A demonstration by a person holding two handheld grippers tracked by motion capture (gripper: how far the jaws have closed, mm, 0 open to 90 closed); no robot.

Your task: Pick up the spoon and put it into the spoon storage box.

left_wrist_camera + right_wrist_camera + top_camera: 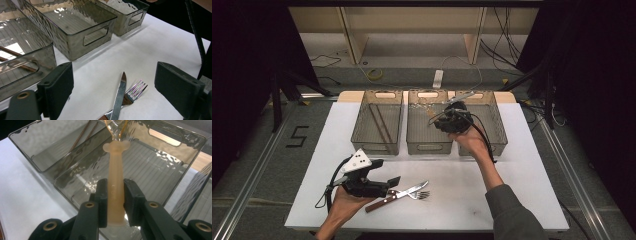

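Over middle bin [75, 192], spoon [116, 182] (pale handle) clamped in right tongs [115, 195], not yet dropped. Chopsticks [83, 135] already sorted into left bin [377, 122]. Knife [119, 95] and fork [136, 90] left on counter [462, 190], framed by wide-open, empty left tongs [113, 87].

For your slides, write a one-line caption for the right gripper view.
Right gripper clamps a pale orange handle above the middle smoky bin.

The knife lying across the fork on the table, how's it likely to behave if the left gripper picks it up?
The knife looks rigid, so probably no flopping. Its polished blade seems slippery between pads. It rests crossed over the fork, so lifting it may nudge the fork.
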